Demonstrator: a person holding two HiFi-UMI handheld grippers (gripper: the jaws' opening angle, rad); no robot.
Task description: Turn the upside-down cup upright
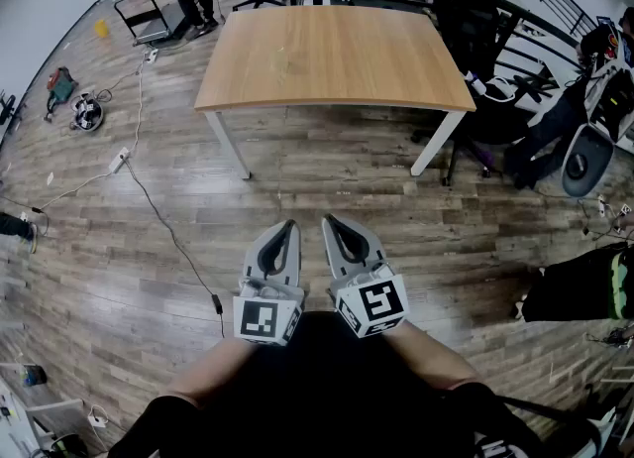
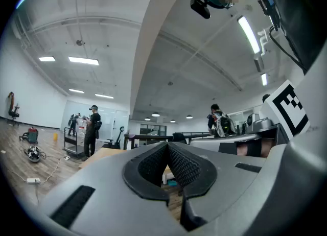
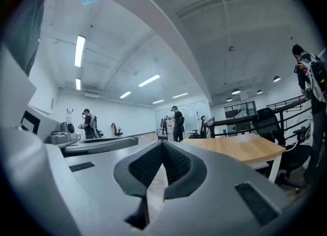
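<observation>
Not yet begun: left claw point(image 1: 287, 226) and right claw point(image 1: 332, 220) are both clenched on nothing, near the body. Far bench point(image 1: 337, 59) looks bare; no cup shows, perhaps out of view. Next: approach and find it.

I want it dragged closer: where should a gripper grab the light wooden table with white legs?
Probably the near edge, from the person's side: the light wooden table has a thin top overhanging its white legs, so jaws fit above and below.
</observation>
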